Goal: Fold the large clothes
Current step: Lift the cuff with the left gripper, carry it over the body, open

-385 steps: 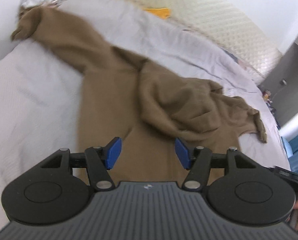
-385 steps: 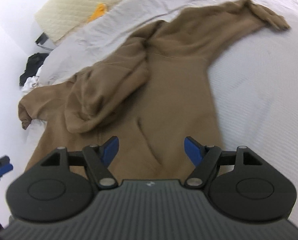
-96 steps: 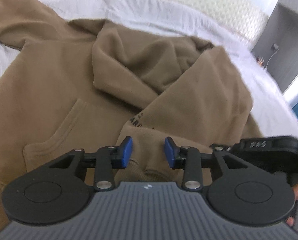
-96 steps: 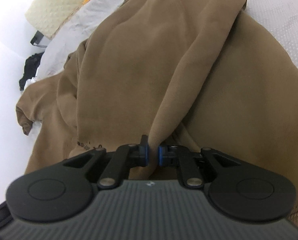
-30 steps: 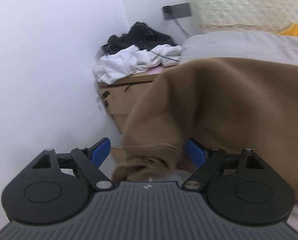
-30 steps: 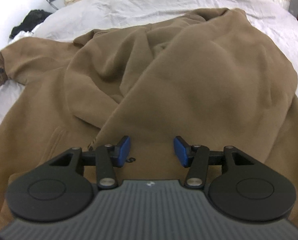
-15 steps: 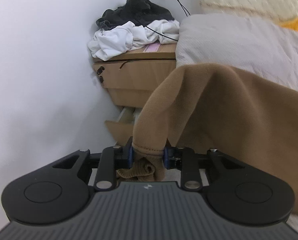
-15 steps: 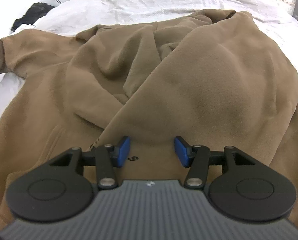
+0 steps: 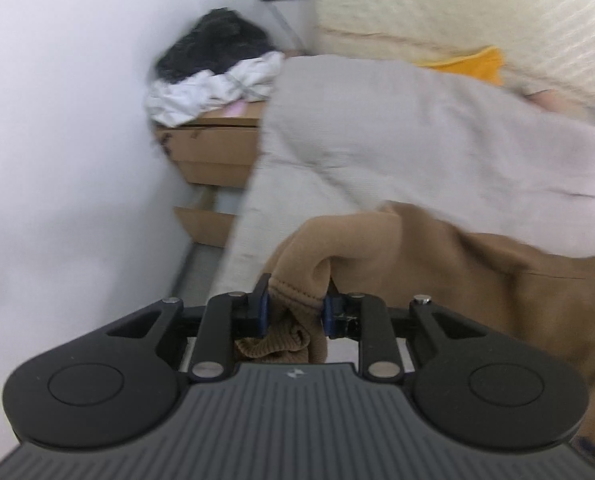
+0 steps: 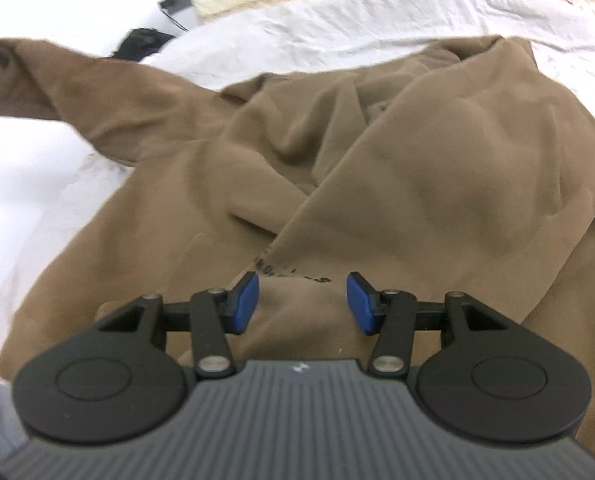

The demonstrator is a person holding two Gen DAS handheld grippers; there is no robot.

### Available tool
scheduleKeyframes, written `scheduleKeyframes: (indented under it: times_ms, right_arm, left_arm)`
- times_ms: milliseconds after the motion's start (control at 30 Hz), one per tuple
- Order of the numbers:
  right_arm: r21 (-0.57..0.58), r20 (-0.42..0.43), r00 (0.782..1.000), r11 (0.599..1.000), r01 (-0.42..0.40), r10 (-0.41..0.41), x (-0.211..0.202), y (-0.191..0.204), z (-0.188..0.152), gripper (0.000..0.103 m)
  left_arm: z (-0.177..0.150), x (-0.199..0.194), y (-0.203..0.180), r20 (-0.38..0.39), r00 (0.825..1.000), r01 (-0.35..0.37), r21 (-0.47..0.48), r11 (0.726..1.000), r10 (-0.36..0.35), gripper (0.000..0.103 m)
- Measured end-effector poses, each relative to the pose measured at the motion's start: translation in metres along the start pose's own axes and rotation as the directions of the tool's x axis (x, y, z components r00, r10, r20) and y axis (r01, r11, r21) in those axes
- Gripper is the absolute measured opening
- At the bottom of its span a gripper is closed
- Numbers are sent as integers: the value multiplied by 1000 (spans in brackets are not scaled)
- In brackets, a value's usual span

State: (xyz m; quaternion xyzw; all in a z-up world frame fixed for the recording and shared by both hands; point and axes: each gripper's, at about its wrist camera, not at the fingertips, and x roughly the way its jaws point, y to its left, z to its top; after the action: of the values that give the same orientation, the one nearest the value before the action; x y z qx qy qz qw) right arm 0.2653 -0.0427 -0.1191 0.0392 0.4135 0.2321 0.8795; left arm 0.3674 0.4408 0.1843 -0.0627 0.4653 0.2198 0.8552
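A large brown hoodie (image 10: 417,180) lies crumpled on the grey bed sheet (image 10: 337,12), with one sleeve folded across its front. My left gripper (image 9: 293,312) is shut on the ribbed cuff of the other sleeve (image 9: 297,280) and holds it up over the bed's left edge. In the right wrist view that lifted sleeve (image 10: 69,80) stretches to the upper left corner. My right gripper (image 10: 301,304) hovers over the hoodie's lower front beside small black lettering (image 10: 293,274). Its jaws are closing slightly, and the blue pads press on no cloth.
A white wall (image 9: 57,140) stands close on the left. Beside the bed a wooden nightstand (image 9: 217,148) carries a pile of black and white clothes (image 9: 217,68). A cream quilted headboard (image 9: 457,12) and a yellow item (image 9: 469,64) lie at the far end.
My left gripper shut on the sleeve cuff, then rose quickly with it from beside the nightstand to above the bed edge. The right gripper shifted a little over the hoodie.
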Motion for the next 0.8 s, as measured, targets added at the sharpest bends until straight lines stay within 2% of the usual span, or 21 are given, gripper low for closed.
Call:
scheduleKeyframes:
  times_ms: [167,400,500,633,733,800]
  right_arm:
    - [-13,51,999,1000,1,-1,-14,-11,-4,52]
    - [167,99,995,985,-43,27,-35,-60,2,52]
    - [246,137,991,968,-41,7,-45,-82,4,52]
    - [383,204,978,923,-41,-41,-63,-113,4,54]
    - [481,257,965,872,-91,-41,-77,-140,0,54]
    - [524,260,964,847,-89,-59,-81,-156,-2,53]
  left_arm:
    - [-26,-80,-96,37,995,92,51,994,-93,27]
    - [-53,-150,-244,94,976,181,133,974,-194,27]
    - [-74,-162,-312,94,969,208,184,961,-228,27]
    - [-112,-159,-400,78,955,256,261,931,-285,27]
    - [-146,-140,-463,-11,950,299,327,896,-313,27]
    - [-163,-128,-502,-57,948,311,368,876,-313,27]
